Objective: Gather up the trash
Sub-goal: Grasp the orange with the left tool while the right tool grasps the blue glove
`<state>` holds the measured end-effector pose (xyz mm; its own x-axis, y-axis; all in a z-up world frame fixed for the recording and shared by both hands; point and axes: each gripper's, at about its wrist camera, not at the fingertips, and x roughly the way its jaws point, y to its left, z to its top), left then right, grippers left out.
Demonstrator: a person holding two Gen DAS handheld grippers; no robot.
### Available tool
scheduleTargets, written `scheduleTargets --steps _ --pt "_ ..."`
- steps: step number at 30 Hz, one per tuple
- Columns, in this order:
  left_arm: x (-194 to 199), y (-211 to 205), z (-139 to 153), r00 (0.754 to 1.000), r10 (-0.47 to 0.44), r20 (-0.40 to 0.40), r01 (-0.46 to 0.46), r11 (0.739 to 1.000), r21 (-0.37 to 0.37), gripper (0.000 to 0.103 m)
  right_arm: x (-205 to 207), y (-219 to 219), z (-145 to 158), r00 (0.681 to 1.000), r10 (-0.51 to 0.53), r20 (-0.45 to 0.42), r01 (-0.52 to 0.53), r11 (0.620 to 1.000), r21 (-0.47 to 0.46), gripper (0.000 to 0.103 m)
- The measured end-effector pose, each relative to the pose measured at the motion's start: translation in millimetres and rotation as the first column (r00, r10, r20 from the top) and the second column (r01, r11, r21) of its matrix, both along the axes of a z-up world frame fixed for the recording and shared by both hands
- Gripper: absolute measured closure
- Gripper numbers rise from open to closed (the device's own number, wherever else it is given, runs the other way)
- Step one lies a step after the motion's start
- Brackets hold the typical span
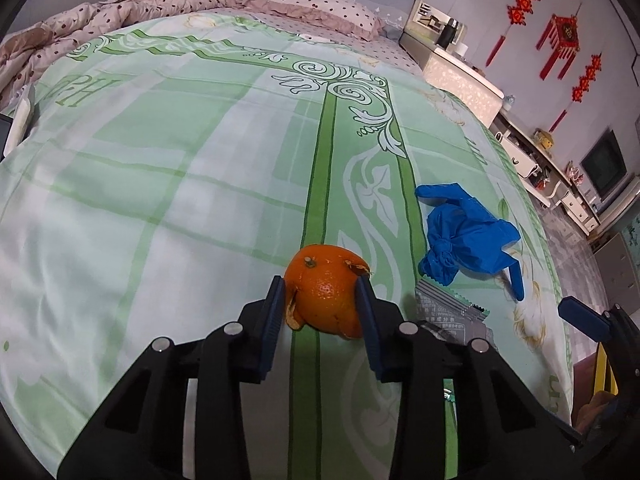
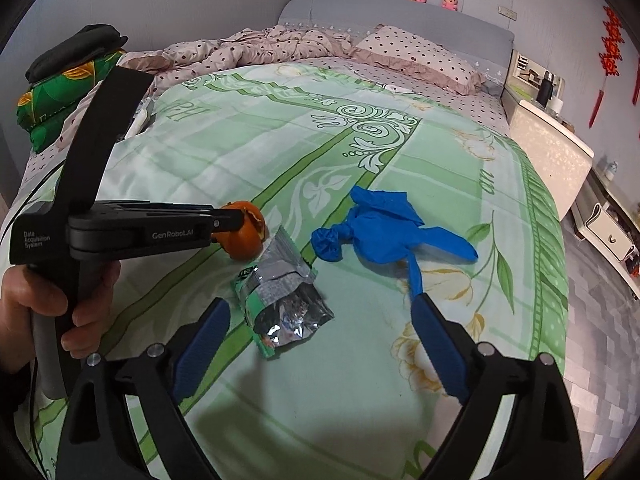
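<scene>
**A:** How much open room is there on the bed?

**B:** Plenty. The pale green quilt with white scrolls and darker green stripes (image 2: 248, 152) lies bare across its far and left stretches. Its right edge drops to the grey tiled floor (image 2: 600, 320), and the trash lies nearer that side.

**A:** Where does the trash lie?

**B:** Three pieces are close together. The hollow orange peel with a stem nub (image 1: 326, 290) sits on a green stripe. The crumpled silver foil packet with green print (image 2: 282, 292) lies just to its right, and the knotted blue rubber glove (image 2: 380, 228) lies beyond the packet, toward the bed's right edge.

**A:** And the tongs?

**B:** The left gripper (image 1: 322, 300) pinches the peel, one blue pad against each side of it. A bare hand (image 2: 60, 300) holds its handle in the right wrist view. The right gripper (image 2: 320, 320) has its jaws spread wide above the packet, with nothing between the pads. One finger (image 2: 436, 344) sits near the glove's trailing end.

**A:** Anything crowding them?

**B:** The two grippers are near each other. Further off lie a rumpled pink dotted duvet (image 2: 256, 48) and matching pillow (image 2: 420, 60) at the headboard. A white bedside cabinet (image 2: 548, 156) stands right of the bed.
</scene>
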<state>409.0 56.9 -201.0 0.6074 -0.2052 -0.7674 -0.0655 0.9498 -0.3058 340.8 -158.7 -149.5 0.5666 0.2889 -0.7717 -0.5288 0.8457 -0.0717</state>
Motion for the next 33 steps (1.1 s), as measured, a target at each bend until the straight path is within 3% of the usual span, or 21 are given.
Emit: scheduleTargets --steps 7,10,15,20,25,33 --pt "3 17 -8 0.999 0.035 0.001 -0.034 0.996 -0.077 0.069 18 10 -12 0.999 -0.014 0.049 0.018 0.997 -0.07 0.009" --pt "3 16 -9 1.0 0.03 0.009 -0.029 0.997 -0.069 0.069 27 12 -19 0.999 -0.011 0.039 0.014 0.996 -0.092 0.008" --pt "3 18 -9 0.999 0.032 0.012 -0.031 0.996 -0.086 0.069 32 21 -21 0.994 0.022 0.103 -0.005 0.987 -0.16 0.008" --pt "3 18 -9 0.999 0.029 0.015 -0.027 0.996 -0.087 0.069 58 19 -35 0.997 -0.008 0.073 0.023 0.98 -0.199 0.008" --pt "4 16 -8 1.0 0.019 0.014 -0.018 0.997 -0.082 0.069 86 6 -35 1.0 -0.021 -0.015 0.019 0.995 -0.099 0.008" --pt "5 7 -6 0.999 -0.006 0.034 0.008 0.999 -0.051 0.068 113 0 -34 0.996 -0.011 -0.084 0.014 0.999 0.03 0.008"
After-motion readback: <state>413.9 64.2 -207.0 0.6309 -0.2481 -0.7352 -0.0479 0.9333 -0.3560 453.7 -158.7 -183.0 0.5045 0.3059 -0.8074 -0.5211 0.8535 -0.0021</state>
